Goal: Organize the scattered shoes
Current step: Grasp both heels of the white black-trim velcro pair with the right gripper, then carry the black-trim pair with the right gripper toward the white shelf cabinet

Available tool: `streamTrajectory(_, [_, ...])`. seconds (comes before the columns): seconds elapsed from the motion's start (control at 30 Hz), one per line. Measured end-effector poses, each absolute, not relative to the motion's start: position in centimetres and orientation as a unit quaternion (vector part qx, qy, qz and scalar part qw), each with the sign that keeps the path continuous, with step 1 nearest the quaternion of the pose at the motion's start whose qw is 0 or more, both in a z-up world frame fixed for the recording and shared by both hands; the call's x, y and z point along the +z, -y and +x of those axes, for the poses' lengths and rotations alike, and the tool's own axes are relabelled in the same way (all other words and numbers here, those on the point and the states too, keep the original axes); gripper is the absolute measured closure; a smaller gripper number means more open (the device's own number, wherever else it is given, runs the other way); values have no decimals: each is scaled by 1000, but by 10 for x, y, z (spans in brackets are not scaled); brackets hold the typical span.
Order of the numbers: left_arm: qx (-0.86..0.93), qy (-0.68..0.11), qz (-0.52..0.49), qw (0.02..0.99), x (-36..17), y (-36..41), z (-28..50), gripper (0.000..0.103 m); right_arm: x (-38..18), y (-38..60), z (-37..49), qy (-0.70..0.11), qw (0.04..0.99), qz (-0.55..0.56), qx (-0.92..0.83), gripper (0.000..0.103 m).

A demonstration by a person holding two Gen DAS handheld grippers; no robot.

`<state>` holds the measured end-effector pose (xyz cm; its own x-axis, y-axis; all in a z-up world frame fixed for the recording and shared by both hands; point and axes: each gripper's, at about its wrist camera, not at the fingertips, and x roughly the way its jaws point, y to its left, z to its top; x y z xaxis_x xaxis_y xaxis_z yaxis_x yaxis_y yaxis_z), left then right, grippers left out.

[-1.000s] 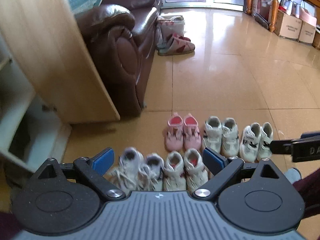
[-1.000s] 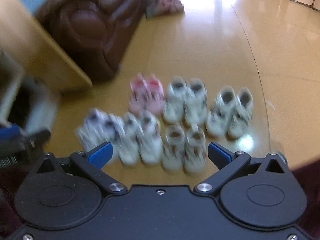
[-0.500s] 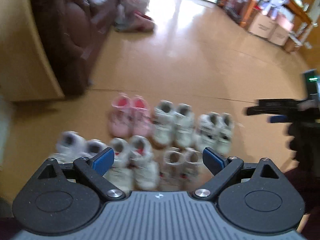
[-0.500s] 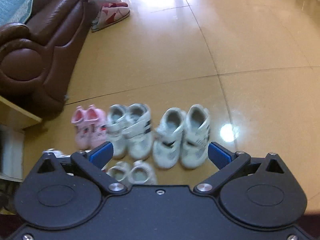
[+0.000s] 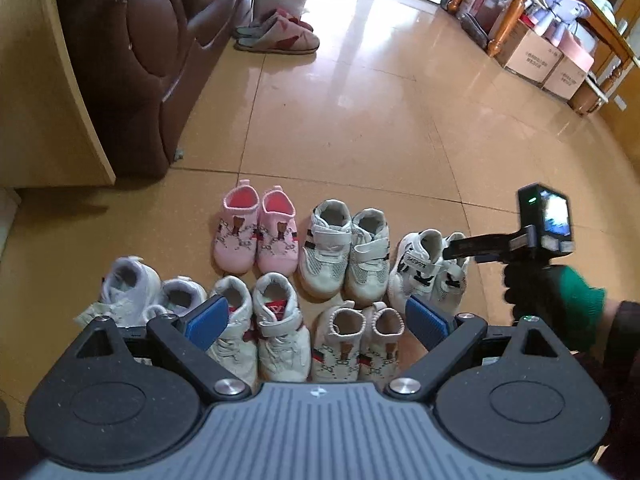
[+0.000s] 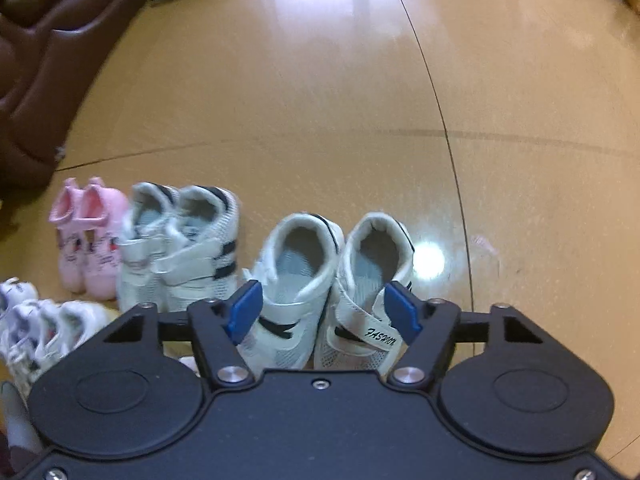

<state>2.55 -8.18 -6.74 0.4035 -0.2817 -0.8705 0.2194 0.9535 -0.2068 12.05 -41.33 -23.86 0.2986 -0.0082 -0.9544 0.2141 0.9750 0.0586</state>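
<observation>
Several pairs of small shoes stand in two rows on the floor. The back row holds a pink pair [image 5: 256,236], a white strapped pair [image 5: 346,252] and a white-and-black pair [image 5: 420,276]. My left gripper [image 5: 316,320] hangs open above the front row, over a white-and-red pair [image 5: 260,320] and a beige knit pair [image 5: 360,340]. My right gripper [image 6: 324,312] points steeply down at the white-and-black pair [image 6: 332,276]. Its jaws are closing with both shoes between the blue pads, which sit at the shoes' outer sides. I see no squeeze on the shoes.
A brown leather sofa [image 5: 152,60] and a wooden panel [image 5: 44,80] stand at the left. Slippers [image 5: 276,34] lie beside the sofa. Cardboard boxes [image 5: 532,54] sit under a wooden table at the far right. A gloved hand [image 5: 560,296] holds the right gripper.
The right gripper dropped close to the white-and-black pair and its jaws narrowed around it. The left gripper sank a little and tilted further down toward the rows.
</observation>
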Motion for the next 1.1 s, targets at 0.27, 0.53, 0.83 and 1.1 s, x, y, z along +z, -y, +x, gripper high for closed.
streamTrajectory(0.27, [-139,-531,-40,835,-74,80,34,7,-267,418,139,-596,793,86,-88,59])
streamTrajectory(0.53, [-151,-517,-68,840,-75,71,35,7,-290,424,147,-602,785,116,-87,79])
streamTrajectory(0.83, [-159,-505,-80,845,-66,59,29,7,-301,422,149,-595,792,110,-80,84])
streamTrajectory(1.1, [-111,-477,-105,865,-45,29,12,7,-249,412,127,-552,827,89,-63,88])
